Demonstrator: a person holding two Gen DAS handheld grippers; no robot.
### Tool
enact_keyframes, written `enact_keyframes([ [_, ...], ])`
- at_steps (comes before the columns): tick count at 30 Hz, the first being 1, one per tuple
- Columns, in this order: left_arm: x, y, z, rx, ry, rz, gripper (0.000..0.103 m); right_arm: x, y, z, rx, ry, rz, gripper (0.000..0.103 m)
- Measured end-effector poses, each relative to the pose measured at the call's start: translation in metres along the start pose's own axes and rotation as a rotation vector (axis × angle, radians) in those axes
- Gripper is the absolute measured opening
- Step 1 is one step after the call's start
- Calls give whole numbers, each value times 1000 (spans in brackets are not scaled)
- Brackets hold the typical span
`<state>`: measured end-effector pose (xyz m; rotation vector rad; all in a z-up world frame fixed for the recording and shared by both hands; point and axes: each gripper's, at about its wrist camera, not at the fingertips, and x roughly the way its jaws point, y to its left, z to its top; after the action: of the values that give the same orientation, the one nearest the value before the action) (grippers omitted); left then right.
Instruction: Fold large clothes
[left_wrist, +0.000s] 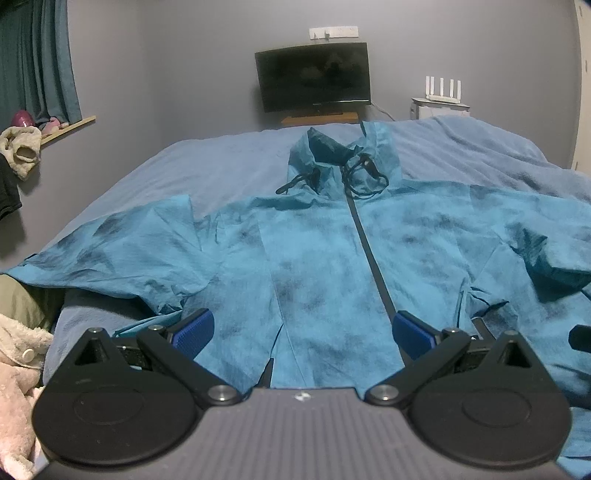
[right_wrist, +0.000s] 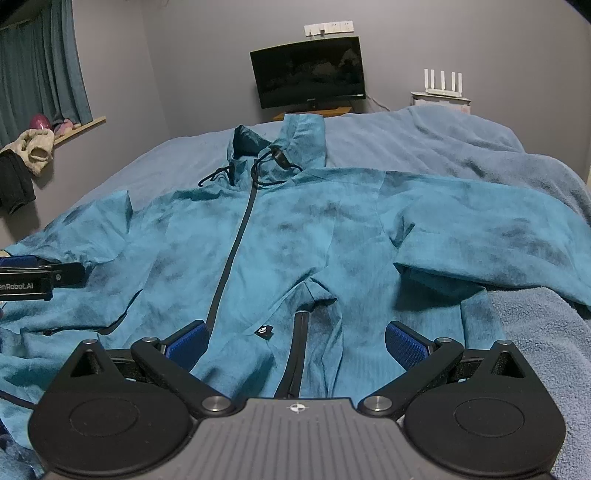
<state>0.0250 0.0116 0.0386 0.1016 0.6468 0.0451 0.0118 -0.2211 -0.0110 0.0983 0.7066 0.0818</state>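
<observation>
A large teal jacket (left_wrist: 314, 251) with a dark zip and a hood lies face up, spread on the bed; it also shows in the right wrist view (right_wrist: 295, 236). Its sleeves reach out to both sides. My left gripper (left_wrist: 303, 332) is open and empty, just above the jacket's lower left front. My right gripper (right_wrist: 295, 343) is open and empty above the lower right front, near a pocket zip (right_wrist: 299, 350). The left gripper shows at the left edge of the right wrist view (right_wrist: 40, 277).
The bed has a blue cover (left_wrist: 184, 166) with a rumpled blanket (right_wrist: 480, 147) on the right. A monitor (left_wrist: 314, 77) and a router (left_wrist: 441, 92) stand beyond it. Curtains (left_wrist: 40, 59), a sill with small items and hanging clothes (left_wrist: 18, 151) are on the left.
</observation>
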Motion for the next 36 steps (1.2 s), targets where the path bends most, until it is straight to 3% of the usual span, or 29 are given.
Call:
enact_keyframes([
  [10, 8, 3, 3, -9, 4, -26, 103, 1, -2, 6, 18, -3, -2, 103],
  [14, 12, 17, 13, -55, -29, -60, 103, -10, -9, 18, 54, -117, -13, 103],
  [17, 13, 23, 21, -61, -53, -39, 103, -17, -16, 36, 75, -185, -49, 103],
  [23, 22, 27, 36, -5, -69, 29, 103, -35, -16, 76, -89, -390, -206, 103],
  [28, 35, 37, 35, -49, -62, -4, 103, -16, -23, 100, -101, -286, -208, 103],
  [36, 61, 45, 22, -97, -8, -40, 103, 22, -37, 78, -52, -181, -136, 103],
])
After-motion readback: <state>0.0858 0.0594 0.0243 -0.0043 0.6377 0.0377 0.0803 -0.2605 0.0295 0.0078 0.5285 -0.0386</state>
